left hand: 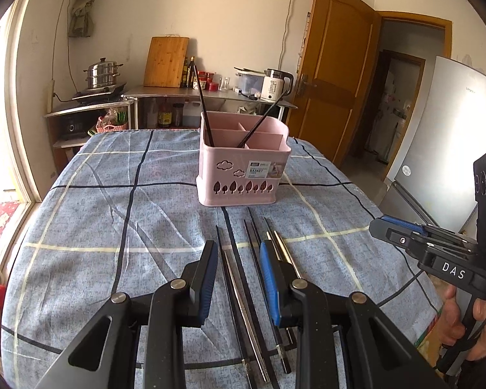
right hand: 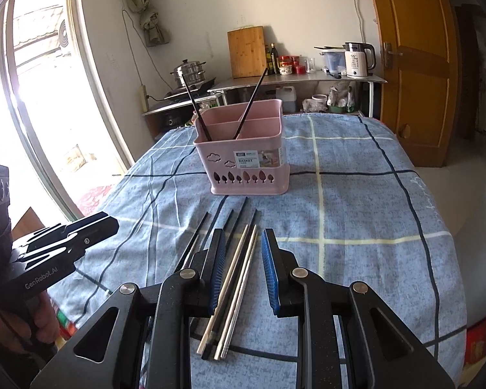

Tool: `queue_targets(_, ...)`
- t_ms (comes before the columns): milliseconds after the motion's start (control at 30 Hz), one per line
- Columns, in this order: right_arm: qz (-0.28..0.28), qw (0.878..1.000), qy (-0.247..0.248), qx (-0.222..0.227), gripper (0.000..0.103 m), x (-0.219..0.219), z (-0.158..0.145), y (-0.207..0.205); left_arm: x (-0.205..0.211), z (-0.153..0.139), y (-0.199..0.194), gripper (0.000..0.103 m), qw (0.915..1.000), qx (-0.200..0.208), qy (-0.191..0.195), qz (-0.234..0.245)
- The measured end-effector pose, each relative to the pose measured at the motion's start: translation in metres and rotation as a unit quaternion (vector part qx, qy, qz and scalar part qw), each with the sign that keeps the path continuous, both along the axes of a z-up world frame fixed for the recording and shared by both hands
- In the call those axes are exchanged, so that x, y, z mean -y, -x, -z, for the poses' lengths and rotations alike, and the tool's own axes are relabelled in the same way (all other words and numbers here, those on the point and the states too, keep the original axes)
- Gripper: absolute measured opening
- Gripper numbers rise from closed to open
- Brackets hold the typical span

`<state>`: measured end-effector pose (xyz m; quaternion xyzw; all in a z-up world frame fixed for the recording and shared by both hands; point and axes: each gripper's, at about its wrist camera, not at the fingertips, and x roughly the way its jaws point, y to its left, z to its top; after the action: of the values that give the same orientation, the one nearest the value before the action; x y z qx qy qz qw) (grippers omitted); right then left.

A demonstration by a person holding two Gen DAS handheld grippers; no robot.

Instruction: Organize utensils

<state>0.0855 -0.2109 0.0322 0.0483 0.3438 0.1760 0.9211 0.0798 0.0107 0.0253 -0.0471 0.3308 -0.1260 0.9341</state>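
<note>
Several black and silver chopsticks (left hand: 237,291) lie side by side on the blue checked tablecloth (left hand: 113,210), pointing toward a pink divided basket (left hand: 223,175). Two black chopsticks (left hand: 204,107) stand tilted in that basket. My left gripper (left hand: 238,249) hovers low over the loose chopsticks, open, its blue pads (left hand: 207,285) astride them without touching. In the right wrist view my right gripper (right hand: 244,236) is open too, with silver chopsticks (right hand: 243,275) lying on the cloth under its gap and black ones (right hand: 204,233) to the left. The basket (right hand: 223,149) stands just beyond. Each gripper shows in the other's view (left hand: 392,230) (right hand: 103,223).
Behind the table runs a steel counter (left hand: 165,92) with a cutting board (left hand: 167,61), a steamer pot (left hand: 102,74), bottles and a white kettle (left hand: 275,86). A wooden door (left hand: 333,64) and a fridge (left hand: 447,149) stand to the right, a bright window (right hand: 42,81) to the left.
</note>
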Motion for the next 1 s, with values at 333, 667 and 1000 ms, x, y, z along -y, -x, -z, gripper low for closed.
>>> queue_targets(333,-0.005,0.999,0.009,-0.036,0.024,-0.006,0.027,-0.011,-0.002,0.041,-0.020,0.027,0.9981,-0.061,-0.005,-0.004)
queue_targets(667,-0.014,0.995,0.025,-0.097,0.024,-0.020,0.070,-0.036,0.000,0.081,-0.040,0.027,0.9932,-0.116,-0.011,0.000)
queue_targets(1000,-0.017,0.992,0.030,-0.124,0.024,-0.028,0.090,-0.056,0.001,0.094,-0.065,0.027,0.9909,-0.134,-0.017,-0.001)
